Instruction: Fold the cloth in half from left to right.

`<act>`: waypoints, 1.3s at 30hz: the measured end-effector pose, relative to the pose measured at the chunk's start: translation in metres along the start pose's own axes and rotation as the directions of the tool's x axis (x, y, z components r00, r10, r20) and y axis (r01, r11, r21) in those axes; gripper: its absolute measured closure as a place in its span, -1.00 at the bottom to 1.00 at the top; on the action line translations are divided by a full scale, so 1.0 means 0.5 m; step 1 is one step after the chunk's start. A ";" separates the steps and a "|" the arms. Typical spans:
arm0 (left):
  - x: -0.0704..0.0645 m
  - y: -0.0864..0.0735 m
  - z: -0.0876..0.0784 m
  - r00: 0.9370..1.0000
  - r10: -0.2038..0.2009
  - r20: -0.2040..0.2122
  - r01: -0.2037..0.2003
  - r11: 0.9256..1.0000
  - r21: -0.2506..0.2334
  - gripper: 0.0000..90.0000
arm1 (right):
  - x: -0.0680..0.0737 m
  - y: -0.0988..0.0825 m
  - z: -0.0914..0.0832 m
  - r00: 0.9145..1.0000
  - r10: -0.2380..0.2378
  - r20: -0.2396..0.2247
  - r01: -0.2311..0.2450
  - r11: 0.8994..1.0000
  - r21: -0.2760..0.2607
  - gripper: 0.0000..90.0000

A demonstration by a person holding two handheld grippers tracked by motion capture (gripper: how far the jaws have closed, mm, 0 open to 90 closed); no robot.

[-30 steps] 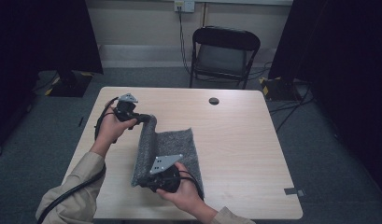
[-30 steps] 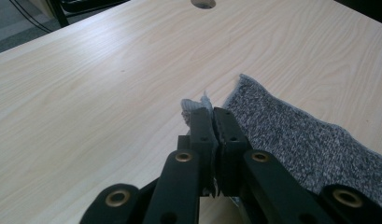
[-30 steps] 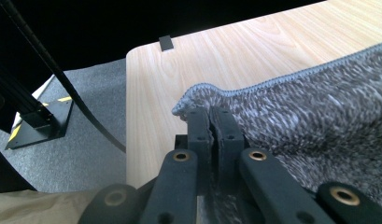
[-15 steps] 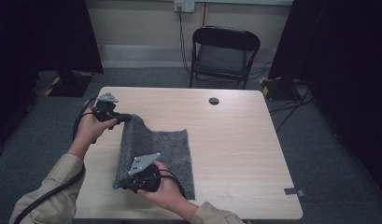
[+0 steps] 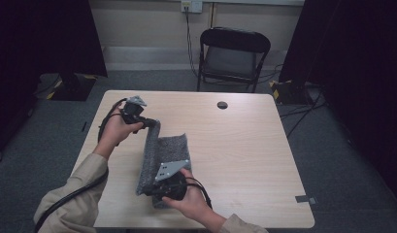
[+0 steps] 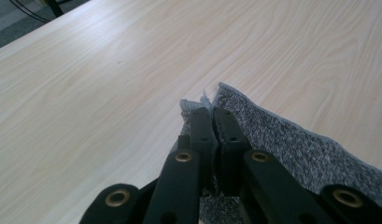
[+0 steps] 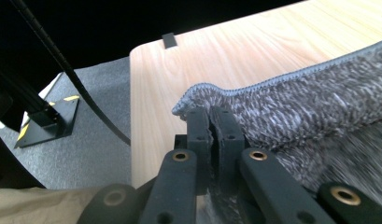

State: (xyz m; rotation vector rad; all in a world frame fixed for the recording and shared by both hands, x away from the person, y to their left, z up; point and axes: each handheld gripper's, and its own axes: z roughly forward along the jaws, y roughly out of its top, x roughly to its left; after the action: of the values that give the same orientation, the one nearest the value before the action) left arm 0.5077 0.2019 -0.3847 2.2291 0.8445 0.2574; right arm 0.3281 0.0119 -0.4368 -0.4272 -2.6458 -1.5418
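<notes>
The left tongs (image 5: 150,123) pinch the far corner of the grey cloth (image 5: 169,148) and hold that edge raised on the left half of the table (image 5: 244,160). The right tongs (image 5: 151,190) pinch its near corner, by the near edge. Bare table lies open to the right.

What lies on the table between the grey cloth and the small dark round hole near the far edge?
Nothing: in the high view, bare light wooden table separates the grey woolly cloth from the dark round hole.

The cloth (image 5: 162,158) lies on the table's (image 5: 244,150) left half, a chair (image 5: 233,56) behind the table.
</notes>
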 end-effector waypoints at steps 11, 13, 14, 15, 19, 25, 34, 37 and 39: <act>-0.025 0.002 0.110 1.000 0.011 0.020 -0.013 0.996 0.089 0.95 | -0.030 -0.068 -0.039 0.996 0.068 0.057 -0.069 0.997 0.017 0.91; -0.028 0.001 0.124 1.000 0.006 0.023 -0.008 0.996 0.089 0.95 | -0.032 -0.080 -0.045 0.995 0.073 0.065 -0.074 0.997 0.023 0.90; -0.031 0.001 0.130 1.000 0.006 0.024 -0.009 0.996 0.090 0.95 | -0.033 -0.086 -0.047 0.995 0.075 0.071 -0.077 0.997 0.025 0.90; -0.033 0.002 0.136 1.000 0.006 0.022 -0.008 0.996 0.090 0.95 | -0.035 -0.092 -0.050 0.994 0.079 0.074 -0.081 0.996 0.027 0.90; -0.042 0.005 0.153 1.000 0.003 0.021 -0.005 0.996 0.090 0.94 | -0.044 -0.112 -0.059 0.992 0.096 0.087 -0.099 0.995 0.031 0.88; -0.053 0.011 0.169 1.000 0.011 0.021 -0.013 0.995 0.098 0.88 | -0.047 -0.129 -0.067 0.990 0.110 0.092 -0.113 0.993 0.027 0.83; -0.074 0.012 0.175 0.999 0.007 0.043 -0.011 0.997 0.072 0.55 | -0.045 -0.143 -0.082 0.989 0.111 0.097 -0.115 0.993 0.035 0.71; -0.082 0.014 0.169 0.999 0.030 0.037 -0.031 0.998 0.050 0.39 | -0.043 -0.153 -0.092 0.987 0.120 0.109 -0.125 0.992 0.033 0.61; -0.088 0.013 0.163 0.999 0.039 0.029 -0.040 0.999 0.033 0.27 | -0.044 -0.160 -0.099 0.985 0.127 0.114 -0.132 0.991 0.035 0.59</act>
State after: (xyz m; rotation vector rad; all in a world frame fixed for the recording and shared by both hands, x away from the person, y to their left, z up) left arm 0.5111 0.1245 -0.4356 2.2773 0.7961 0.2316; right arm 0.3234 -0.0725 -0.4835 -0.6873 -2.6658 -1.4617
